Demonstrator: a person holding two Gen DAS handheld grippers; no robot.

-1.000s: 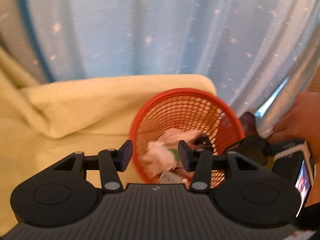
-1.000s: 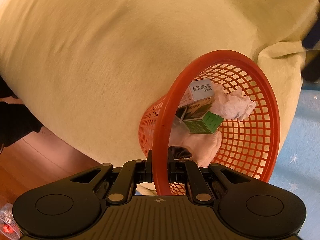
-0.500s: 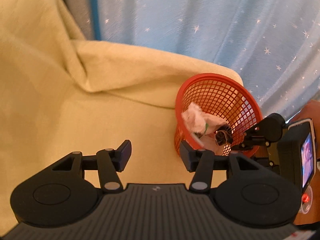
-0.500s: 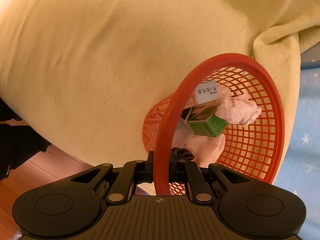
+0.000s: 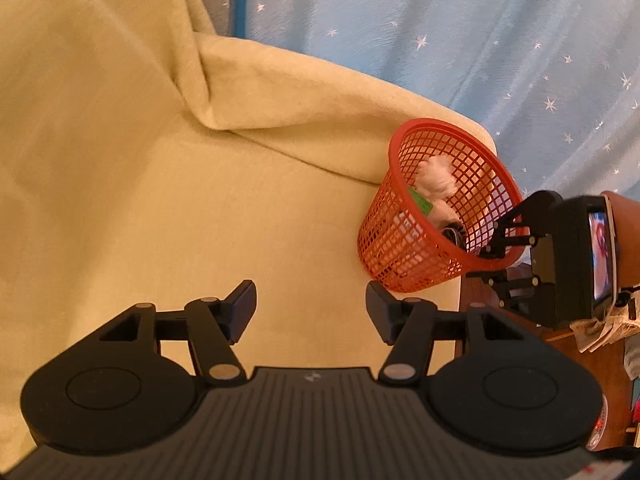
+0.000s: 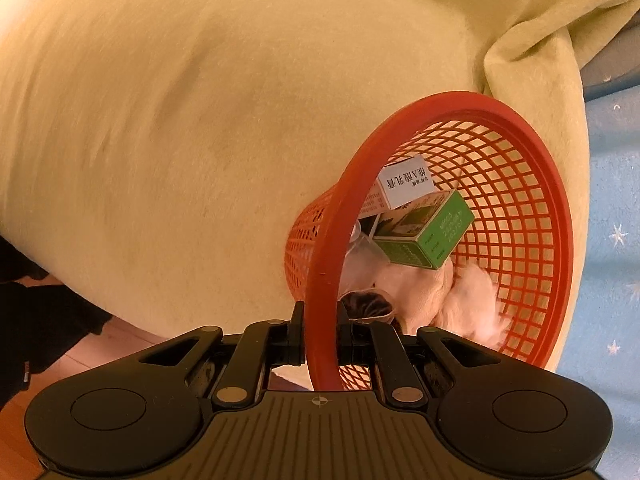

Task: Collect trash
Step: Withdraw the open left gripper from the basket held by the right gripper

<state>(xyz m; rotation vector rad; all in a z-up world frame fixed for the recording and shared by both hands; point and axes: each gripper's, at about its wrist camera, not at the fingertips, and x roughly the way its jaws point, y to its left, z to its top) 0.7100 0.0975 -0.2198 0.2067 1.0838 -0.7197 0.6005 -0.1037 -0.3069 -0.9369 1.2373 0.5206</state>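
One red mesh basket (image 6: pixel 520 208), tilted, held off the yellow blanket (image 5: pixel 160 200) by the right hand-held gripper (image 6: pixel 320 332), whose two fingers are clenched on the basket's rim, one finger outside the mesh and one inside. In the left wrist view the same basket (image 5: pixel 404 240) sits at the right edge of the blanket, with the right hand-held gripper (image 5: pixel 494 246) on its near rim. Contents, counted in the right wrist view: two small cartons, one white carton (image 6: pixel 404 184) with dark printed characters and one green carton (image 6: pixel 424 236) just below and touching it; two crumpled pale tissue wads (image 6: pixel 468 300) low in the basket; one dark crumpled scrap (image 6: pixel 366 304) beside the inner finger. One clear, thin item next to the green carton is too indistinct to name. The left hand-held gripper (image 5: pixel 310 306) hangs over bare blanket, well apart from the basket; its jaws have just been opening and stand released with nothing between them. One light blue curtain (image 5: pixel 480 40) with small white stars hangs behind the blanket. A strip of wood floor (image 6: pixel 16 408) shows at the lower left of the right wrist view.
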